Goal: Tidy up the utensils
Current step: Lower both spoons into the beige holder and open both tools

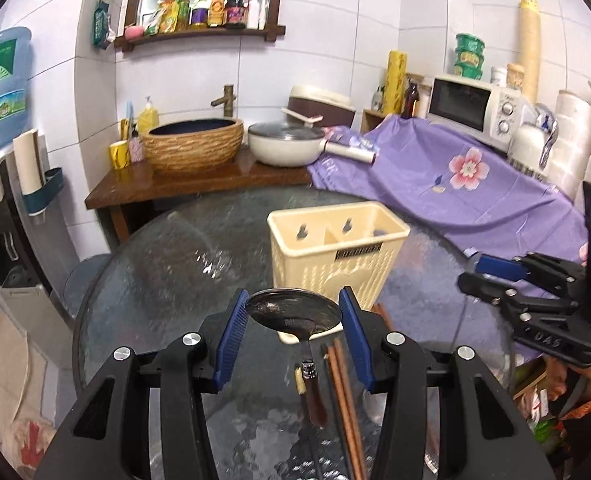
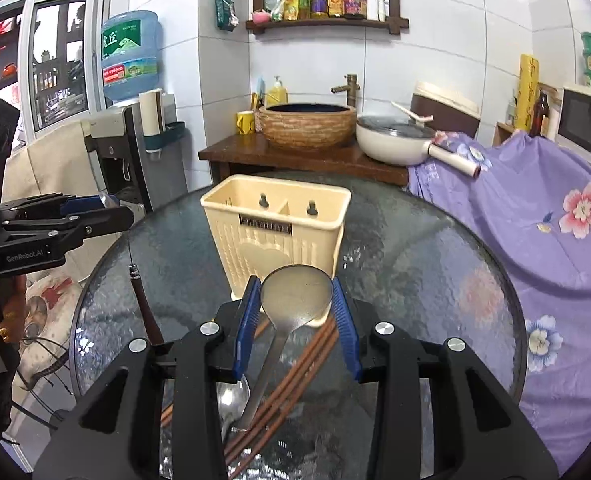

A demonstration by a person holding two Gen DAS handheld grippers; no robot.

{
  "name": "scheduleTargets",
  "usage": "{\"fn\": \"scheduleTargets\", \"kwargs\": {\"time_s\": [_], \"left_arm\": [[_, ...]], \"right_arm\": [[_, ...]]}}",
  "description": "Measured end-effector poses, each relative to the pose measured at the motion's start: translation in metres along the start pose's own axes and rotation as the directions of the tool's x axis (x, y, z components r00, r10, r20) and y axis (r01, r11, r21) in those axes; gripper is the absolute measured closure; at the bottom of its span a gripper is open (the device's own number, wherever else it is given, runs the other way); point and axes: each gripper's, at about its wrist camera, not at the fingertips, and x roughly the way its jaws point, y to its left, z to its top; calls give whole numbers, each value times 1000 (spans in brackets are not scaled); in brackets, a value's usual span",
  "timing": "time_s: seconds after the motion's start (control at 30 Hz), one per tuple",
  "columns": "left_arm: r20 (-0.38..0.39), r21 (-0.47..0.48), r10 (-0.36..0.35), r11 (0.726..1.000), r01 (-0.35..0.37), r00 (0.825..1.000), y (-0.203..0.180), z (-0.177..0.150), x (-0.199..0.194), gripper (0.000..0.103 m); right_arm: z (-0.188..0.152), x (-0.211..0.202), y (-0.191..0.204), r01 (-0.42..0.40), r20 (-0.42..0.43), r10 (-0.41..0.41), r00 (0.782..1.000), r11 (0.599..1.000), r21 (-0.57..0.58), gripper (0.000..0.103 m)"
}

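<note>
Both grippers pinch spoon bowls: left gripper (image 1: 294, 316) the wooden-handled spoon (image 1: 294, 314), right gripper (image 2: 296, 304) the steel spoon (image 2: 295, 296) (slick, light, likely to swivel; I'd grab the necks).

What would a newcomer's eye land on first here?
Each gripper holds a spoon by its bowl: the left gripper a dark wooden-handled spoon, the right gripper a steel spoon. Just beyond stands the cream utensil holder on the glass table, with chopsticks lying below.
</note>
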Motion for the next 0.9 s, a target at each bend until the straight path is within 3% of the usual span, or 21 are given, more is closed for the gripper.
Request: {"fn": "scheduleTargets", "kwargs": {"time_s": [0.23, 0.33, 0.5, 0.6, 0.73, 0.9], "left_arm": [[89, -31, -80, 996, 83, 993, -2, 67, -15, 57], [143, -45, -67, 996, 74, 987, -2, 104, -16, 57], [183, -53, -1, 999, 10, 983, -8, 141, 2, 57], [186, -41, 47, 998, -40, 981, -14, 142, 24, 57], [183, -30, 95, 995, -91, 978, -15, 128, 48, 57], [112, -42, 91, 995, -87, 990, -11, 98, 79, 57]], "right_arm": [[63, -11, -4, 12, 108, -9, 994, 1000, -27, 66], [99, -16, -10, 32, 175, -30, 984, 999, -12, 66], [146, -11, -18, 128, 293, -121, 948, 992, -5, 66], [152, 11, -19, 177, 289, -164, 943, 984, -17, 66], [135, 41, -21, 218, 275, -205, 939, 976, -15, 66], [100, 74, -19, 227, 226, -211, 951, 973, -47, 66]]}}
